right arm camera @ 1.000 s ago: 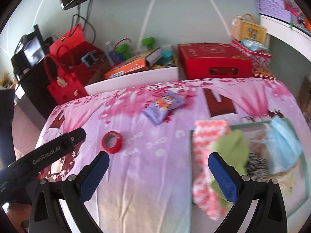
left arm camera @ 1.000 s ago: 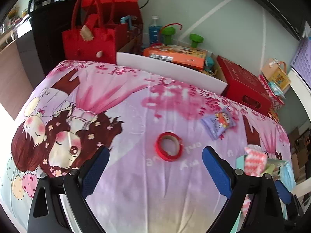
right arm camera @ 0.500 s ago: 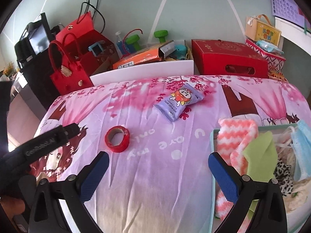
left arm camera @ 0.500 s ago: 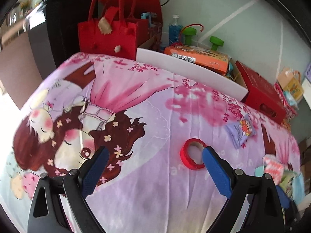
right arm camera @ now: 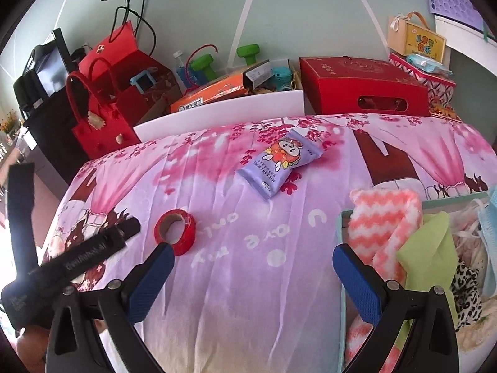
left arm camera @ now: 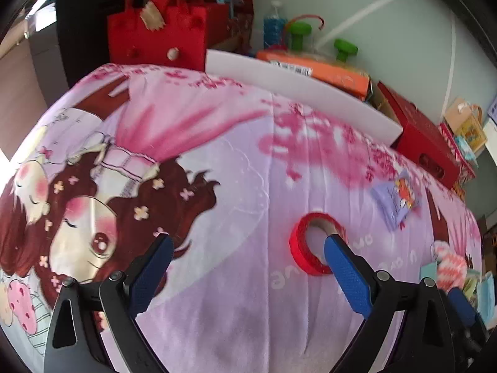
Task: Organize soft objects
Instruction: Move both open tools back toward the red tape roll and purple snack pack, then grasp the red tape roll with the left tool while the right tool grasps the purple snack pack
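A purple tissue pack (right arm camera: 279, 164) lies on the pink printed cloth, far middle; it also shows in the left wrist view (left arm camera: 396, 199). A teal tray (right arm camera: 341, 217) at right holds a coral zigzag towel (right arm camera: 382, 217), a green cloth (right arm camera: 428, 255), a leopard cloth (right arm camera: 466, 292) and a blue mask (right arm camera: 489, 227). My right gripper (right arm camera: 253, 267) is open and empty, low over the cloth left of the tray. My left gripper (left arm camera: 247, 253) is open and empty, its right finger in front of a red tape roll (left arm camera: 306, 245), which also shows in the right wrist view (right arm camera: 175, 231).
Behind the table stand a white board (right arm camera: 217, 115), a red felt bag (right arm camera: 96, 118), an orange box (right arm camera: 211, 96), green dumbbells (right arm camera: 202, 62), a water bottle (left arm camera: 273, 28) and a red carton (right arm camera: 360, 87). The left gripper's body (right arm camera: 71, 261) lies at the table's left.
Both grippers pulled back and swung. The left view shifted so the tape roll slid right, behind its right finger. The right view rose slightly toward the tissue pack; jaws stayed open.
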`<action>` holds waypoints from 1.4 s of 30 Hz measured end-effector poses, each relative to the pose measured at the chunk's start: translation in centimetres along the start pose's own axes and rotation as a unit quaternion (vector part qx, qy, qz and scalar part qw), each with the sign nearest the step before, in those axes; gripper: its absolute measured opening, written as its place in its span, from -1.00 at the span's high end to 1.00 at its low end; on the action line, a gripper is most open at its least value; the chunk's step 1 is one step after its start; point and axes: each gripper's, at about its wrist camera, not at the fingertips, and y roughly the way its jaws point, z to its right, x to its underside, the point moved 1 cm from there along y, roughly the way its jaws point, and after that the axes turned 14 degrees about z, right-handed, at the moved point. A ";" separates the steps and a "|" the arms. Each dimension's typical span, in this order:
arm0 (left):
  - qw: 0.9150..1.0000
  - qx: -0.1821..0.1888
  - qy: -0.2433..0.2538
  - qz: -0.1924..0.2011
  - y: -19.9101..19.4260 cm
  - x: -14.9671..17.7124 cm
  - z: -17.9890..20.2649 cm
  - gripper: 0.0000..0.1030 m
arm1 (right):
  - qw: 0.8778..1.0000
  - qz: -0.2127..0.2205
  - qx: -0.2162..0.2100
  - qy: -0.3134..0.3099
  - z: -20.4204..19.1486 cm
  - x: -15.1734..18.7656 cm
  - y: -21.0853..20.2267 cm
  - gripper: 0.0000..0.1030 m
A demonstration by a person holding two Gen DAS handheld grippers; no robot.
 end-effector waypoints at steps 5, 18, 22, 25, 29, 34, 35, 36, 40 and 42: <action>0.999 -0.007 0.023 -0.038 1.5 0.9 0.6 -0.89 | 1.000 0.007 0.006 0.005 0.4 -0.2 0.0 -1.00; 0.995 0.028 0.070 -0.059 2.2 2.1 3.3 -0.87 | 1.000 0.025 0.005 0.013 0.8 -1.0 -0.9 -1.00; 0.993 0.026 0.099 -0.051 2.2 2.4 4.4 -0.64 | 1.000 0.027 0.009 0.012 0.8 -1.2 -0.6 -1.00; 0.992 0.026 0.112 -0.045 2.3 2.6 5.0 -0.62 | 1.000 0.024 0.008 0.014 0.7 -1.1 0.0 -0.97; 0.993 0.031 0.105 -0.038 2.4 2.5 5.0 -0.39 | 1.000 0.014 0.017 0.014 0.7 -0.8 1.0 -0.78; 0.993 0.046 0.105 -0.033 2.3 2.4 5.2 -0.01 | 1.000 0.005 0.018 0.023 1.0 -0.9 2.1 -0.67; 0.993 0.051 0.102 -0.035 2.3 2.3 5.3 0.04 | 1.000 0.003 0.017 0.026 1.0 -0.9 2.4 -0.63; 0.993 0.056 0.098 -0.036 2.3 2.3 5.3 0.09 | 1.000 0.003 0.016 0.026 1.0 -1.0 2.6 -0.61; 0.993 0.068 0.090 -0.039 2.4 2.2 5.2 0.10 | 1.000 0.005 0.015 0.027 0.9 -1.3 3.3 -0.58; 0.993 0.070 0.091 -0.038 2.3 2.2 5.2 0.12 | 1.000 0.004 0.012 0.026 0.7 -1.4 3.7 -0.55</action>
